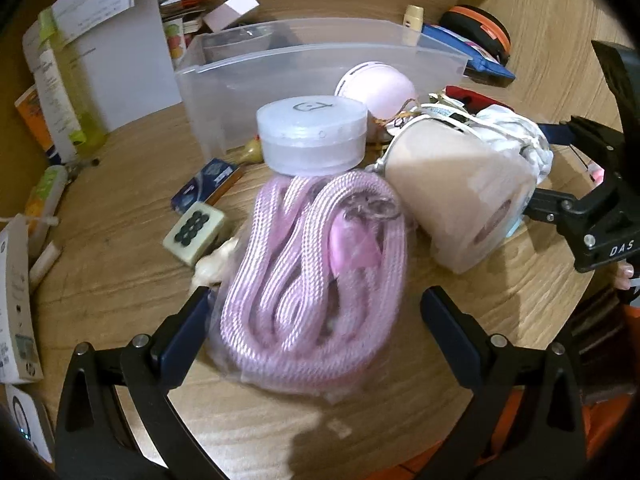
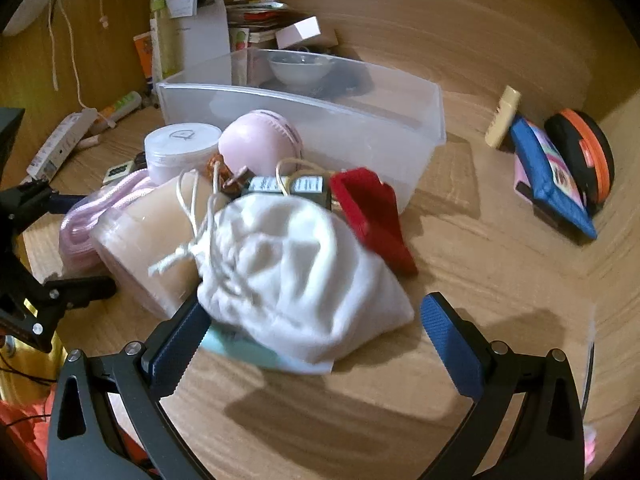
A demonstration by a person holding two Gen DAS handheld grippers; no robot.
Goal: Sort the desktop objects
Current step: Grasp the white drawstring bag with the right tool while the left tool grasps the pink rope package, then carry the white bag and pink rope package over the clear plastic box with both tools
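Observation:
A bagged coil of pink rope lies on the wooden desk between the fingers of my open left gripper; it also shows in the right wrist view. A white drawstring pouch lies between the fingers of my open right gripper, on a light blue item. Beside them lie a beige tape roll, a round clear jar, a pink ball-shaped device and a red item. A clear plastic bin stands behind.
A mahjong tile and a blue packet lie left of the rope. Boxes and papers stand at the back left. A blue pouch and an orange-black case lie at the right.

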